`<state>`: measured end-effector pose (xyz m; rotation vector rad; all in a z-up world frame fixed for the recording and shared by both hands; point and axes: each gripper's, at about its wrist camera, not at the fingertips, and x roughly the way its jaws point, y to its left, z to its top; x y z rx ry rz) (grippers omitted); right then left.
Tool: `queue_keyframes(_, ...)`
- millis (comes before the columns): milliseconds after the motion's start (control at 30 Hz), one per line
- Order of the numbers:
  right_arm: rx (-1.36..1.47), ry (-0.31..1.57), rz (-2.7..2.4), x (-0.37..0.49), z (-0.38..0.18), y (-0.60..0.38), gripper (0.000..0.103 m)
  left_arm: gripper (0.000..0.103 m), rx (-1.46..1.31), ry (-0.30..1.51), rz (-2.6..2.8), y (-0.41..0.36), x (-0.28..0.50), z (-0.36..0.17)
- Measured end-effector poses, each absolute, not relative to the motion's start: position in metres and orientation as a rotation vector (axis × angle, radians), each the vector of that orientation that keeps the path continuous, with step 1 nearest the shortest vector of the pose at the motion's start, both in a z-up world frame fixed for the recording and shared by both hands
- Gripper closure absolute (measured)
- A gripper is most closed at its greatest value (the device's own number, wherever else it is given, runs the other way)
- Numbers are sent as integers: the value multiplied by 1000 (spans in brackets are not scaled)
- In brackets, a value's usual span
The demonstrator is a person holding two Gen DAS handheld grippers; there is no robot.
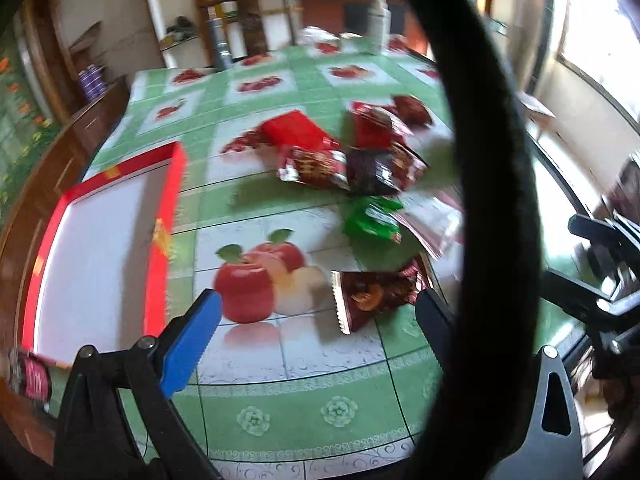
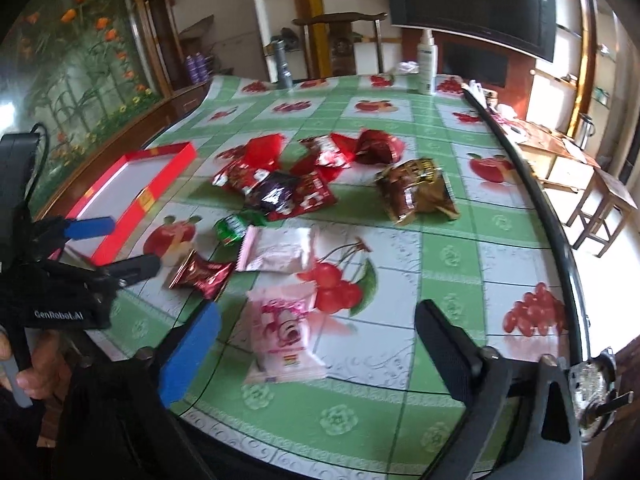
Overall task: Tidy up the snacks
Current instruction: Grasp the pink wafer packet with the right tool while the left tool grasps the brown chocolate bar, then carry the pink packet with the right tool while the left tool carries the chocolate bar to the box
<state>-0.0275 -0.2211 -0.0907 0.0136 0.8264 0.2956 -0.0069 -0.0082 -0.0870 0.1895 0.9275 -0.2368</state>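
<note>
On the fruit-print tablecloth lies a loose heap of red and dark snack packets [image 2: 280, 184] with a gold-brown packet [image 2: 416, 192] to its right. My right gripper [image 2: 316, 340] is open above a pink packet [image 2: 280, 336] that lies flat between its fingers, untouched. A second pale pink packet [image 2: 276, 254] and a green one [image 2: 236, 226] lie beyond. My left gripper [image 1: 316, 320] is open low over the table. A dark red packet [image 1: 376, 294] lies near its black finger [image 1: 434, 320]. The red tray [image 1: 166, 220] with a white floor sits at the left, with no packets on the part I see.
A thick black cable [image 1: 480, 160] loops across the left wrist view and hides part of the heap. A white spray bottle [image 2: 427, 64] and a grey cylinder [image 2: 283, 64] stand at the table's far edge. Wooden stools [image 2: 600, 208] stand beyond the right edge.
</note>
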Motion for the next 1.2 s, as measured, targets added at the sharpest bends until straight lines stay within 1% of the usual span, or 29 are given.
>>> queue_keyframes(33, 6, 837, 307, -27, -93, -218, 16, 6, 217, 928, -269, -11, -8, -88)
queue_keyframes(67, -2, 848, 320, -27, -95, -214, 20, 6, 240, 928, -294, -13, -6, -89)
queue_keyframes(100, -10, 861, 332, -26, -98, -211, 27, 6, 265, 926, -310, -14, -6, -90)
queue_keyframes(167, -24, 889, 350, -24, -104, -205, 32, 6, 329, 932, -374, -17, -5, -93)
queue_keyframes(333, -44, 939, 363, -15, -119, -194, 35, 6, 498, 920, -458, -25, -2, -100)
queue_keyframes(367, -50, 943, 362, -13, -121, -193, 38, 6, 517, 920, -474, -27, 1, -102)
queue_keyframes(433, -73, 962, 355, -9, -127, -190, 47, 6, 528, 929, -527, -33, 6, -105)
queue_keyframes(467, -91, 978, 344, -6, -131, -190, 56, 6, 546, 936, -531, -38, 11, -108)
queue_keyframes(500, -108, 975, 333, -6, -132, -191, 61, 6, 559, 941, -549, -43, 13, -111)
queue_keyframes(633, -59, 973, 321, -6, -130, -210, 66, 6, 616, 964, -580, -61, 18, -124)
queue_keyframes(700, -7, 971, 324, -6, -128, -222, 66, 6, 626, 975, -573, -66, 21, -130)
queue_keyframes(733, 16, 965, 329, -8, -126, -227, 66, 9, 608, 983, -580, -66, 23, -130)
queue_keyframes(767, 34, 960, 332, -8, -125, -232, 66, 13, 581, 997, -593, -66, 25, -130)
queue_keyframes(800, 48, 958, 331, -8, -124, -234, 66, 25, 544, 1013, -606, -65, 28, -129)
queue_keyframes(833, 64, 954, 331, -10, -124, -239, 66, 42, 512, 1027, -615, -64, 30, -129)
queue_keyframes(867, 72, 950, 332, -10, -123, -239, 66, 51, 469, 1046, -628, -63, 33, -128)
queue_keyframes(900, 86, 945, 333, -11, -122, -242, 66, 64, 448, 1053, -629, -63, 34, -128)
queue_keyframes(933, 100, 942, 336, -11, -122, -244, 66, 70, 445, 1048, -620, -64, 33, -127)
queue_keyframes(1200, 128, 908, 352, -12, -110, -245, 66, 74, 391, 1040, -563, -54, 19, -125)
